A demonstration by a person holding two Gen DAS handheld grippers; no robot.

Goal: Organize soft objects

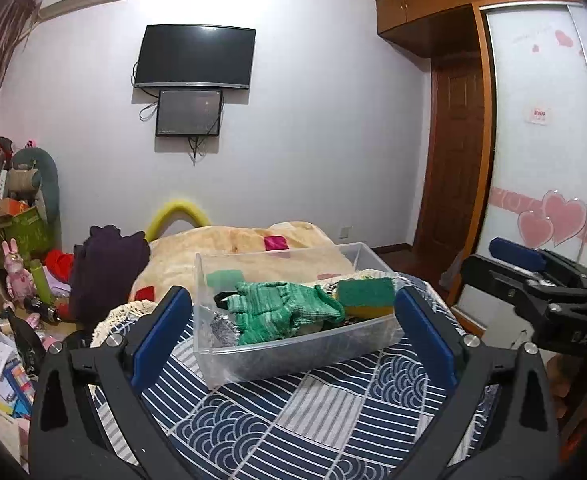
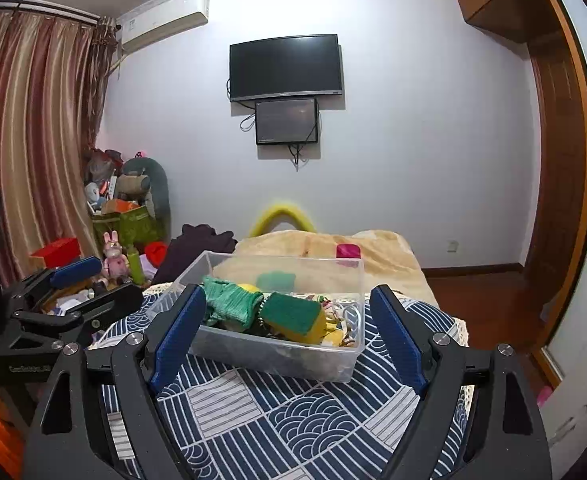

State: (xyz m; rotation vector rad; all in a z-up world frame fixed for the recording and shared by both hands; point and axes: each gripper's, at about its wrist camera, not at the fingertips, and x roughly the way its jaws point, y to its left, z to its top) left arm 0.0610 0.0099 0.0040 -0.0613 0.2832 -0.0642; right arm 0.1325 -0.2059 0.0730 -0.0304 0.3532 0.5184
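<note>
Bedroom clutter frames a bed (image 1: pixel 293 420) carrying a clear bin (image 1: pixel 289 356), where the green knit glove (image 1: pixel 281 312) and sponge (image 1: pixel 367 296) already sit. Left tool (image 1: pixel 293 344) and right tool (image 2: pixel 289 340) hang apart, empty. Sorting looks nearly finished, though a pink item (image 1: pixel 276 243) lies beyond on the blanket.

I see a clear plastic bin (image 1: pixel 293 356) sitting on the bed's blue patterned quilt. Inside it, a green knitted glove (image 1: pixel 281 312) lies crumpled at the middle, and a green-topped yellow sponge (image 1: pixel 367 296) rests tilted just beside it, over smaller clutter I cannot make out.
</note>
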